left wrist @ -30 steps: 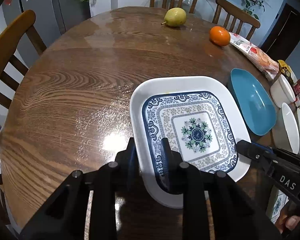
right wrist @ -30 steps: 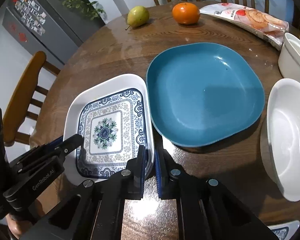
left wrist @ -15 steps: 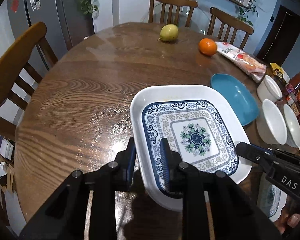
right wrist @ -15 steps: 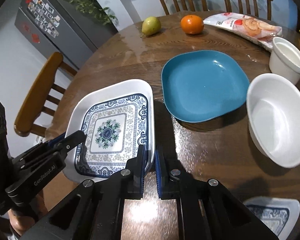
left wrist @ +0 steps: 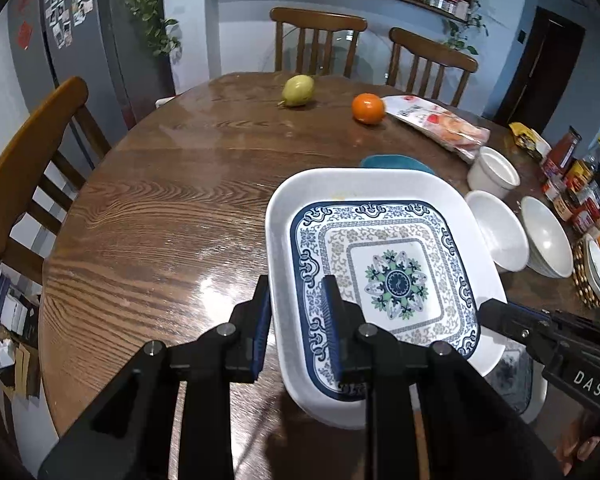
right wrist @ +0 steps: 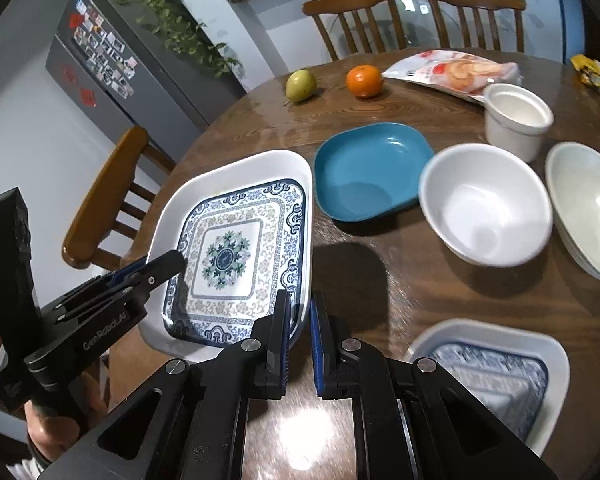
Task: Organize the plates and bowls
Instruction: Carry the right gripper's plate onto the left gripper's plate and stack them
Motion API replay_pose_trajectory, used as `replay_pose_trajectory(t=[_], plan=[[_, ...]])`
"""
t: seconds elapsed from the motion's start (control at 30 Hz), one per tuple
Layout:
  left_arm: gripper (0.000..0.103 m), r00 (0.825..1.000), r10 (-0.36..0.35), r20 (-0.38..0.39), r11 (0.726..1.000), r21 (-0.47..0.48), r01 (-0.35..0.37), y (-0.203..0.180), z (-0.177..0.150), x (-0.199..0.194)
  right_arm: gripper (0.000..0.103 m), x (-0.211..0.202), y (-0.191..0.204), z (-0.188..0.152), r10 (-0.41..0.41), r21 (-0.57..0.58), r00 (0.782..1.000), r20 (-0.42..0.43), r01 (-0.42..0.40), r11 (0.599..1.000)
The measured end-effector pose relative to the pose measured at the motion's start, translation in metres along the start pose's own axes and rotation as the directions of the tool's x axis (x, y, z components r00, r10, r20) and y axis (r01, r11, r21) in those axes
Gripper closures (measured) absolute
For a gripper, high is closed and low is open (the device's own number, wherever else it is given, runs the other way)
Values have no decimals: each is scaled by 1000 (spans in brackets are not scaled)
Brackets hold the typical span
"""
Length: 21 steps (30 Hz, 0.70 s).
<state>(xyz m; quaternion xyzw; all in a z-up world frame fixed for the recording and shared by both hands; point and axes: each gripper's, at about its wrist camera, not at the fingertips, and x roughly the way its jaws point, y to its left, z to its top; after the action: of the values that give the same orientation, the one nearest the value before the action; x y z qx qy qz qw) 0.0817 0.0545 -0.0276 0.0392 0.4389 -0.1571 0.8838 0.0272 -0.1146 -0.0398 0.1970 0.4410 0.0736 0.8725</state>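
A square white plate with a blue floral pattern [left wrist: 392, 280] hangs tilted above the round wooden table [left wrist: 160, 208], held from both sides. My left gripper [left wrist: 296, 320] is shut on its left rim. My right gripper [right wrist: 300, 332] is shut on the right rim of the same plate [right wrist: 228, 256]. A second patterned plate [right wrist: 492, 368] lies on the table below and to the right. A blue square plate [right wrist: 372, 168] sits behind the lifted one. Two white bowls [right wrist: 484, 204] [right wrist: 588, 208] and a white ramekin [right wrist: 516, 116] stand to the right.
A pear [left wrist: 298, 90], an orange [left wrist: 367, 109] and a snack packet [left wrist: 440, 124] lie at the far side. Wooden chairs [left wrist: 28, 152] ring the table. Jars and bottles [left wrist: 572, 184] crowd the right edge. A fridge [right wrist: 112, 64] stands at the left.
Both grippers have risen and drawn back with the patterned plate between them. The table has dropped away, and the second patterned plate has come into view beneath.
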Motion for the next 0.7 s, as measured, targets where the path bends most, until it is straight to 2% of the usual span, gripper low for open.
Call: replay_pose_trajectory(t=[0.4,0.7], plan=[[81,998,-58,-19,991,118,60,-60,-23,-10,92,-50,-44,-44,-38,99,999,31,35,995],[81,993,-93,-76,976,193,106,-104,-47,-4,92,-71,-77,-73,-75,177,997,19,71,982]])
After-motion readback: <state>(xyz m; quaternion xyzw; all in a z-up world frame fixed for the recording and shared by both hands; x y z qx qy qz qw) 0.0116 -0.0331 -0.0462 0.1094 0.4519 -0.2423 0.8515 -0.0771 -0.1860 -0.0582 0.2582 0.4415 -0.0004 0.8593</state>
